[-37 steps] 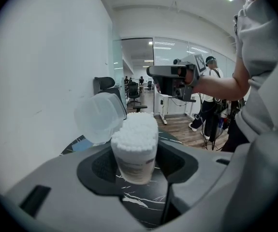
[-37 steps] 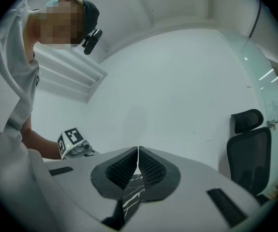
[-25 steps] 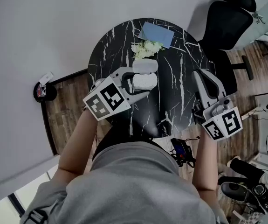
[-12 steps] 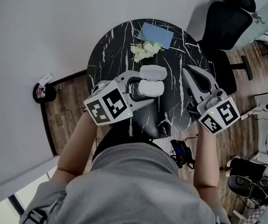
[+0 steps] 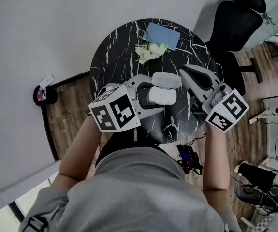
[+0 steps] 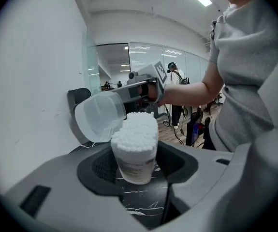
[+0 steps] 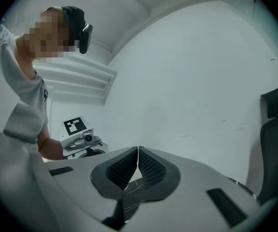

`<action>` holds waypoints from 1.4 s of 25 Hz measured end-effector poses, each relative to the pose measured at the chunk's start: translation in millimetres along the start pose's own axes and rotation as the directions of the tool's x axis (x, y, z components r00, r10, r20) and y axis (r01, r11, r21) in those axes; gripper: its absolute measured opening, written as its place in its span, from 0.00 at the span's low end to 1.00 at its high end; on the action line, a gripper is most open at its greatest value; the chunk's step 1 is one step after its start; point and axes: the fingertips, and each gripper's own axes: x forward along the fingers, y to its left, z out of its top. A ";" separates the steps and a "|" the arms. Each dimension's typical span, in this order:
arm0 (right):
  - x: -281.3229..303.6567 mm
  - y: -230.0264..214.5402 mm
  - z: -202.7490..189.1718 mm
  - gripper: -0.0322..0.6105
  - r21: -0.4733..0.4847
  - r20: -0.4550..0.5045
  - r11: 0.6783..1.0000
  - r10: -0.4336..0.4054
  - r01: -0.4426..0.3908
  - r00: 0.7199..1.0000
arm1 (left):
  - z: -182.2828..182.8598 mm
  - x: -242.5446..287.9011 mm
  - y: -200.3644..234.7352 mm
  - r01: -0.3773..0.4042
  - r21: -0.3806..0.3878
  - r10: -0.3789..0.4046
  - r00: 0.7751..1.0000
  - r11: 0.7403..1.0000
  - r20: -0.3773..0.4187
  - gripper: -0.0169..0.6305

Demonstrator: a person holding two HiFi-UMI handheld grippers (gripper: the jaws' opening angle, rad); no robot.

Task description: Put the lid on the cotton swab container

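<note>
The left gripper (image 5: 154, 94) is clamping the cotton swab container (image 5: 163, 96) between its jaws and carrying it rightward over the black table (image 5: 114, 47) in the head view. A second ago it was sitting further left. The open lid (image 5: 166, 79) is travelling along with it, tilted at the container's upper edge, so it is probably hinged rather than loose. The right gripper (image 5: 183, 72), jaws pressed together with nothing showing between them, is swinging in from the right. Its tip is now lying just beside the lid, where before it was well apart. So the two are converging. The lid is not yet on, and the closed tip looks set to push it down over the swabs.
</note>
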 end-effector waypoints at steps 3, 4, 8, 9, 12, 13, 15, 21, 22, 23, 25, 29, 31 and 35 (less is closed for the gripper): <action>1.2 3.0 1.0 0.09 0.006 -0.004 0.999 0.036 -0.036 0.999 | -2.9 1.7 1.2 0.006 -0.002 -0.006 1.000 1.000 -0.006 0.39; 1.5 4.0 1.1 0.09 0.008 -0.007 0.999 0.046 -0.046 0.999 | -3.8 1.9 1.6 0.007 -0.003 -0.007 1.000 1.000 -0.009 0.39; 3.3 9.2 -0.6 0.09 0.016 -0.029 0.996 0.089 -0.089 0.996 | -7.5 2.5 3.9 0.011 -0.006 -0.011 1.000 1.000 -0.019 0.39; 3.6 11.0 -1.1 0.09 0.018 -0.036 0.995 0.102 -0.101 0.994 | -8.0 2.8 4.6 0.011 -0.006 -0.011 1.000 1.000 -0.021 0.39; 4.3 18.1 -2.8 0.09 0.019 -0.055 0.990 0.141 -0.140 0.988 | -9.1 3.2 6.0 0.008 -0.007 -0.009 1.000 1.000 -0.027 0.39; 4.8 20.9 -3.2 0.09 0.017 -0.062 0.988 0.153 -0.152 0.986 | -9.4 3.0 6.5 0.008 -0.008 -0.008 1.000 1.000 -0.029 0.39; 6.4 26.7 -3.5 0.09 0.011 -0.076 0.984 0.176 -0.175 0.981 | -10.6 2.5 7.9 0.007 -0.011 -0.007 0.999 1.000 -0.033 0.39; 12.7 44.0 -8.2 0.09 -0.017 -0.123 0.971 0.235 -0.238 0.964 | -13.6 3.6 13.2 0.000 -0.035 -0.001 0.999 0.999 -0.034 0.39; 13.7 46.5 -9.8 0.09 -0.025 -0.134 0.969 0.241 -0.247 0.961 | -14.0 3.8 14.3 -0.003 -0.041 0.001 0.999 0.999 -0.032 0.39; 14.7 48.8 -11.2 0.09 -0.032 -0.144 0.967 0.246 -0.253 0.959 | -14.4 3.8 15.4 -0.005 -0.047 0.003 1.000 0.999 -0.031 0.39; 16.3 52.3 -13.2 0.09 -0.045 -0.157 0.964 0.253 -0.263 0.955 | -15.3 4.0 17.1 -0.007 -0.056 0.006 1.000 0.998 -0.030 0.39; 18.7 56.6 -16.4 0.09 -0.090 -0.188 0.960 0.246 -0.266 0.951 | -16.6 4.5 19.8 -0.017 -0.066 0.015 0.999 0.998 -0.034 0.39; 19.9 58.6 -18.1 0.09 -0.123 -0.210 0.957 0.232 -0.261 0.950 | -17.1 4.9 20.7 -0.023 -0.069 0.020 0.999 0.997 -0.038 0.39; 20.6 60.4 -17.4 0.09 -0.158 -0.218 0.957 0.206 -0.242 0.954 | -15.4 4.7 22.4 -0.031 -0.077 0.029 0.999 0.997 -0.026 0.39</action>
